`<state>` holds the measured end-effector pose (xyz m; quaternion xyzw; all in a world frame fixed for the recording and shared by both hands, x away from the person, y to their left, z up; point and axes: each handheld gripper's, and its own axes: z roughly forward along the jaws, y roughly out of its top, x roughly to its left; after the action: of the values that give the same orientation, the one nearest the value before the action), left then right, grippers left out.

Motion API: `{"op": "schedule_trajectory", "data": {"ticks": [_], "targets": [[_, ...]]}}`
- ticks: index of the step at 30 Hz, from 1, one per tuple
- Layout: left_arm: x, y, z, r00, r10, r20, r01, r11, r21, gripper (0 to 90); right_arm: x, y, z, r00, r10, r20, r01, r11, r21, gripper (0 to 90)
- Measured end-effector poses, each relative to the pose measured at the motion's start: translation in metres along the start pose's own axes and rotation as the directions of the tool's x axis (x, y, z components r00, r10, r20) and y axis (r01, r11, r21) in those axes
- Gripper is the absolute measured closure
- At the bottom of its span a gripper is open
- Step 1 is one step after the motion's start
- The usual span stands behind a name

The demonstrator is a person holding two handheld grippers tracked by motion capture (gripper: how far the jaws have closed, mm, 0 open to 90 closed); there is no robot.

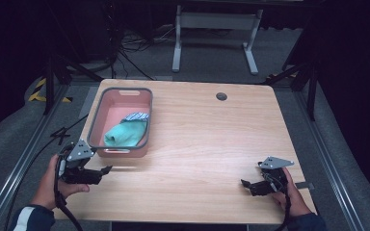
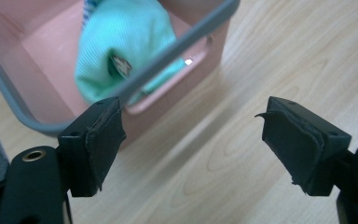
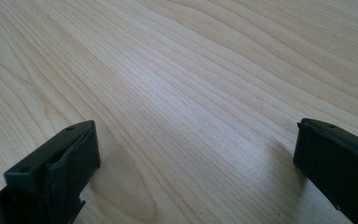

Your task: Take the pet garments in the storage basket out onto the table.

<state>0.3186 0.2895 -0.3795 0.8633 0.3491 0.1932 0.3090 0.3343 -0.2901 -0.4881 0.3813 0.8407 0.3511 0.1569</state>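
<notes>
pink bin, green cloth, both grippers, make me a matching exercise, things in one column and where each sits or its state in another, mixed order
Things:
1. pink bin
2. green cloth
3. left gripper
4. right gripper

Places or states:
A. open, over bare wood at the table's near right
B. lying inside the bin
C. on the table's left side
D. open, just in front of the bin

Pairs: 1-C, 2-B, 3-D, 4-A

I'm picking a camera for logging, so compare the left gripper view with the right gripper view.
Left gripper view alone: the pink bin with its grey rim, and the turquoise cloth lying inside it, just beyond the open left tool.
Right gripper view alone: the open right tool, with bare wood between its jaws.
Both: two black jaws standing apart, empty, above the light wooden table.
</notes>
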Motion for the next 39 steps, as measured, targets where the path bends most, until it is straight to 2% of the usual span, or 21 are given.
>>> {"op": "schedule_trajectory", "data": {"ticks": [1,5,7,10,13,22,28,32,38,39], "targets": [[0.0,0.0,0.0,1.0,0.0,0.0,0.0,1.0,0.0,20.8,0.0,0.0,0.0,1.0,0.0,0.0,0.0,1.0,0.0,0.5],[0.003,0.018,-0.002,0.9998,0.016,-0.012,-0.016,0.9999,-0.001,20.8,0.0,0.0,0.0,1.0,0.0,0.0,0.0,1.0,0.0,0.6],[0.005,0.027,-0.002,0.9998,0.018,-0.004,-0.018,0.9998,0.004,20.8,0.0,0.0,0.0,1.0,0.0,0.0,0.0,1.0,0.0,0.5],[0.009,0.039,0.001,0.9991,0.041,-0.005,-0.041,0.9989,0.022,20.8,0.0,0.0,0.0,1.0,0.0,0.0,0.0,1.0,0.0,0.5],[0.014,0.05,0.007,0.9992,0.04,0.005,-0.04,0.9985,0.037,20.8,0.0,0.0,0.0,1.0,0.0,0.0,0.0,1.0,0.0,0.6],[0.028,0.067,0.02,0.9994,0.036,-0.003,-0.036,0.9977,0.058,20.7,0.0,0.0,0.0,1.0,0.001,0.0,-0.001,1.0,0.0,0.6],[0.039,0.081,0.035,0.9995,0.029,-0.013,-0.028,0.9937,0.108,20.7,0.0,0.0,0.0,1.0,0.001,0.0,-0.001,1.0,0.0,0.6],[0.045,0.09,0.053,0.9995,0.031,0.008,-0.032,0.9844,0.173,20.7,0.0,0.0,0.0,1.0,0.001,0.0,-0.001,1.0,0.0,0.6],[0.053,0.102,0.078,0.9986,0.048,0.02,-0.052,0.9643,0.26,20.7,0.0,0.0,0.0,1.0,0.001,0.0,-0.001,1.0,0.0,0.6],[0.054,0.102,0.082,0.9988,0.039,0.029,-0.046,0.9614,0.271,20.7,0.0,0.0,0.0,1.0,0.001,0.0,-0.001,1.0,0.0,0.6]]}}
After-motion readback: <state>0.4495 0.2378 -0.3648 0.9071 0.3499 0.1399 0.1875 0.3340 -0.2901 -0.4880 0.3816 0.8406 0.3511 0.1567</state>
